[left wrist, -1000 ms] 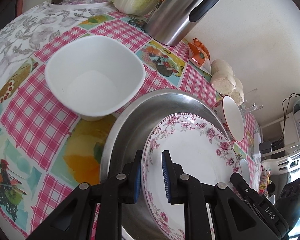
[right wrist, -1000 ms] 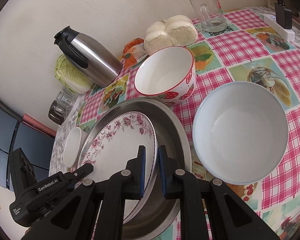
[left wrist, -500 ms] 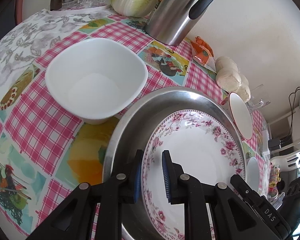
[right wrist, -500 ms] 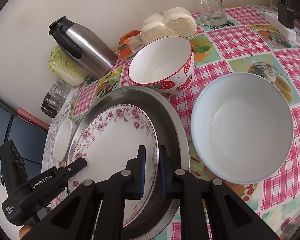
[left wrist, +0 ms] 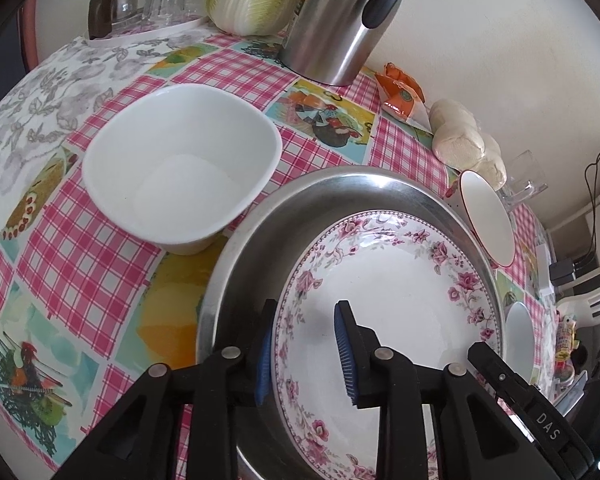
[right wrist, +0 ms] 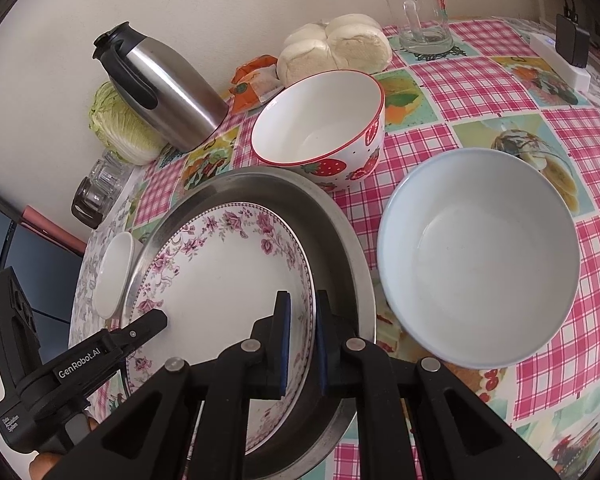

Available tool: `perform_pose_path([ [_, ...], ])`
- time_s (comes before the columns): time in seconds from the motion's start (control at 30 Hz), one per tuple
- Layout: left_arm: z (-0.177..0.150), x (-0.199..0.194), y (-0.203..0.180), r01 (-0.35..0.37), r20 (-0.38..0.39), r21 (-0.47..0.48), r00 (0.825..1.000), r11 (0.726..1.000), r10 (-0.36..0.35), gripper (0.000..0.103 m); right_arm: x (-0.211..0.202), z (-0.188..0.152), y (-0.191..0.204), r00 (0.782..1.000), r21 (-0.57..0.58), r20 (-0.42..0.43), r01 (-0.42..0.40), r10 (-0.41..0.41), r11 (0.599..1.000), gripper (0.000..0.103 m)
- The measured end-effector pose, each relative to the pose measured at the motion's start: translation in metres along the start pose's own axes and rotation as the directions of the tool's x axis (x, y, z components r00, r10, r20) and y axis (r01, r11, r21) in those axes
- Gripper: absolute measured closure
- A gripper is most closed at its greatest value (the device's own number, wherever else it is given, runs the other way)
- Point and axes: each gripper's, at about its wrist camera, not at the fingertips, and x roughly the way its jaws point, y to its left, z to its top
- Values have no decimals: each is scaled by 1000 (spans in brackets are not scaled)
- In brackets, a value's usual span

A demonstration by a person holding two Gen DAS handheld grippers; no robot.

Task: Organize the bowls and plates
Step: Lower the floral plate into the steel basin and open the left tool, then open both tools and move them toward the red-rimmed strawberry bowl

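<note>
The plate (left wrist: 388, 304) lies in the steel pan (left wrist: 240, 264), mid-counter. Left gripper (left wrist: 306, 354) jaws stand spread astride its rim; right gripper (right wrist: 300, 334) jaws pinch the opposite rim. Release both evenly, then withdraw straight back to avoid tipping it.

Table w/ pink checked cloth (right wrist: 480, 80). On it: big steel basin (right wrist: 340, 240) mid, white squarish bowl (left wrist: 180, 160) on one side, strawberry bowl (right wrist: 320, 132) & pale blue bowl (right wrist: 480, 260) on the other. Along the wall: thermos (right wrist: 160, 84), cabbage (right wrist: 120, 128), buns (right wrist: 336, 52), orange packet (right wrist: 256, 78), glass mug (right wrist: 420, 12), tray of glasses (left wrist: 148, 4).
</note>
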Motion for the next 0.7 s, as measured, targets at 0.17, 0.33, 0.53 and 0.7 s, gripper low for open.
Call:
perform_pose_path([
  [0.17,2,-10,2,10,36,-2,999,1000,-9,59,2,1,1,1000,-2,-4,11,-11,1000,91],
  [0.33,4,-19,5,19,52,-6,998,1000,-19,58,2,2,3,1000,-9,-6,14,-14,1000,89],
  [0.53,7,-32,3,3,77,17,997,1000,-4,55,-12,6,5,999,-25,32,35,-34,999,84],
  [0.7,9,-44,-3,-63,104,56,993,996,56,38,-29,9,9,997,-33,66,42,-40,999,78],
])
